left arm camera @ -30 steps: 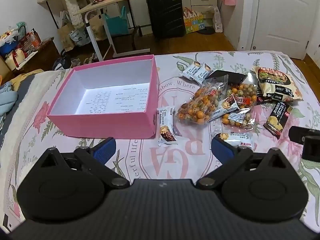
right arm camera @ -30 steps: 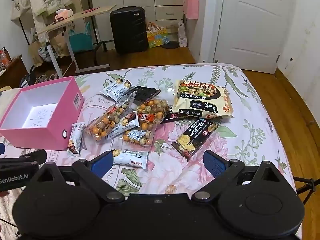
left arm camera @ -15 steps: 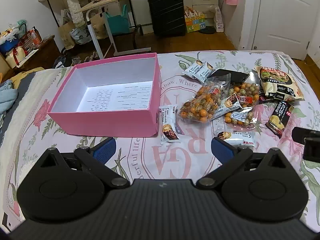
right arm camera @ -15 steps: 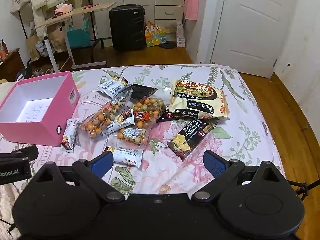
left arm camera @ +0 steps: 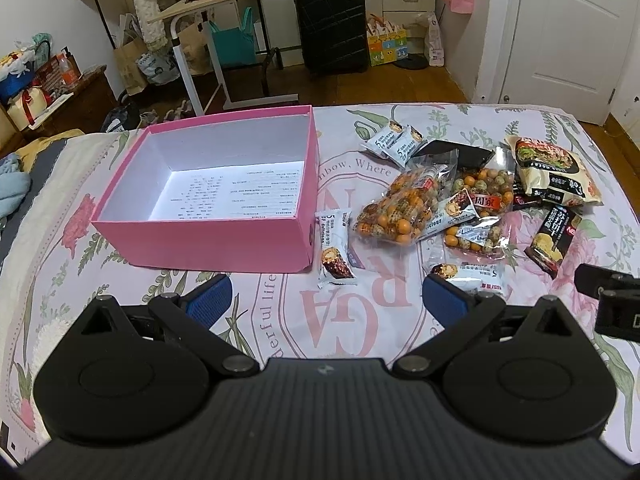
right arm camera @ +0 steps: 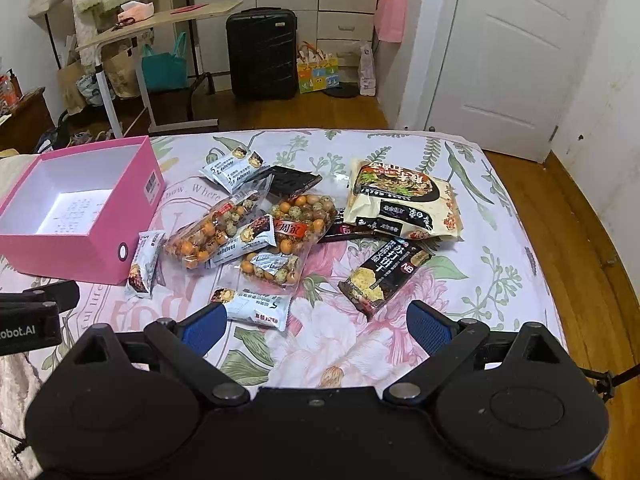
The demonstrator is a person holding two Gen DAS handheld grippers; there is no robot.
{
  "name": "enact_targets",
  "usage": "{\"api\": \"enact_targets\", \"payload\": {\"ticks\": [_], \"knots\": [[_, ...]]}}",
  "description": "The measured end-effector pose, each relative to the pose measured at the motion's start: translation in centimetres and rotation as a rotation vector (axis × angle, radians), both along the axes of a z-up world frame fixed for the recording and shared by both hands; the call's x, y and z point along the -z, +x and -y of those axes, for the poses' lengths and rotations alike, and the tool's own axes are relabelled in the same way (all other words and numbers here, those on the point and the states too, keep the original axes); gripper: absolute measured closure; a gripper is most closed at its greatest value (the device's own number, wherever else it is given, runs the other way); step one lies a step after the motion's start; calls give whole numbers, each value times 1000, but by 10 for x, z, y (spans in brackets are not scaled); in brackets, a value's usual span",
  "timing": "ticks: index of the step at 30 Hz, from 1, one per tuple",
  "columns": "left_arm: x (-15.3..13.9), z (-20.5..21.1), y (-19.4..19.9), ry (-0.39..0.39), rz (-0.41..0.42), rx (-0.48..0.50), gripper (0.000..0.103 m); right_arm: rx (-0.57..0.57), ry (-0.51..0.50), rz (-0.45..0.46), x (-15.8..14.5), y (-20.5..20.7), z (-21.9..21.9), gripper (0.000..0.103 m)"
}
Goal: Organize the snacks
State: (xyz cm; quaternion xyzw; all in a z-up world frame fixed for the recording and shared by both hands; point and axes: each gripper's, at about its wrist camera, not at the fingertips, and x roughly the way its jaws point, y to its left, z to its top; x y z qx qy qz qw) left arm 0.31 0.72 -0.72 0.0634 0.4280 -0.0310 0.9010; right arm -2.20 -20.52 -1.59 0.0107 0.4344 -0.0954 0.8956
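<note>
An empty pink box point(left arm camera: 200, 240) point(right arm camera: 60, 248) sits on the floral bedspread, left of a heap of snacks. The heap holds two clear bags of coloured nuts point(left arm camera: 396, 212) point(right arm camera: 296, 236), small white bars point(left arm camera: 334, 248) point(right arm camera: 256, 306), a yellow noodle pack point(left arm camera: 552, 172) point(right arm camera: 400, 204) and a black cracker pack point(left arm camera: 554, 238) point(right arm camera: 384, 276). My left gripper point(left arm camera: 324, 300) is open and empty, just in front of the box and a white bar. My right gripper point(right arm camera: 316, 324) is open and empty, in front of the cracker pack and a white bar.
The bed point(right arm camera: 480, 208) ends at wooden floor on the right and far side. Beyond it stand a black suitcase point(right arm camera: 262, 54), a folding desk point(right arm camera: 160, 24), bags and a white door point(right arm camera: 508, 52). Bedding point(left arm camera: 12, 188) lies left of the box.
Both grippers have risen or drawn back a little, so the box and snacks sit slightly lower and farther in each view. Nothing was picked up or moved.
</note>
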Motion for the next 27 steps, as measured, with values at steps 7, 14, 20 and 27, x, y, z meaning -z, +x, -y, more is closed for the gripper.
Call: {"api": "enact_targets", "payload": {"ticks": [7,14,20,27], "knots": [[-1,0,0,-8,2,2,0,-4,-3,0,-1,0,-1,5],[-2,-1,-1,-14,-5,4,0,-3,-5,-2,-1,0,-1,5],[0,-5,0,-44,-36,3,0,-26,-43,15,-2,-3,-5,5],[-2,-9,-3,-64,-40,7,0,-61,-58,50,-6,-6,-11,5]]}}
